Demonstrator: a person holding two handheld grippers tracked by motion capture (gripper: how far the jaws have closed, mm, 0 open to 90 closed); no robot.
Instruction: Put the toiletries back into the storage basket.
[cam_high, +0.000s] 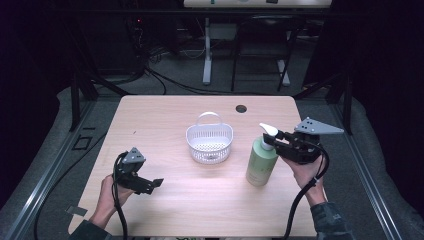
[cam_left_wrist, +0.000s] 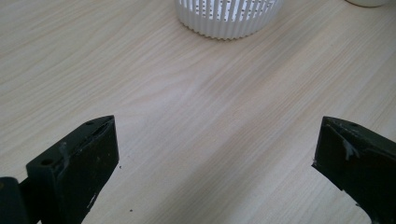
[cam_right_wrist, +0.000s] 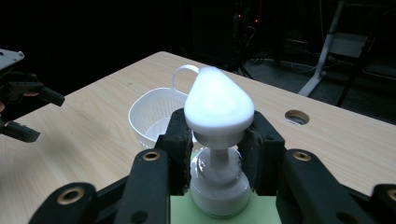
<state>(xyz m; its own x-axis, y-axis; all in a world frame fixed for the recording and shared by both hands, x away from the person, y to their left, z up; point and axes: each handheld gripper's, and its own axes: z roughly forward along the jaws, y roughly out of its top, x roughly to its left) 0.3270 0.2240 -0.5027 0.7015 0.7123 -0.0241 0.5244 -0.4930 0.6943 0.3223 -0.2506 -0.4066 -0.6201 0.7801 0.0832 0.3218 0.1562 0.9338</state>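
A pale green pump bottle (cam_high: 261, 162) with a white pump head (cam_right_wrist: 218, 105) stands on the wooden table to the right of a white perforated basket (cam_high: 209, 145). My right gripper (cam_high: 270, 141) is shut on the bottle's neck just under the pump head, with a black jaw pressed against each side (cam_right_wrist: 218, 140). The basket (cam_right_wrist: 149, 109) lies beyond the bottle and looks empty. My left gripper (cam_high: 155, 184) sits low over the table at the front left. It is open (cam_left_wrist: 215, 154), with bare wood between its jaws, and points toward the basket (cam_left_wrist: 229, 16).
The table (cam_high: 165, 120) has a round cable hole (cam_high: 241, 108) near its far edge. Desk legs and cables stand on the dark floor behind. The left gripper (cam_right_wrist: 46, 116) also appears far off in the right gripper view.
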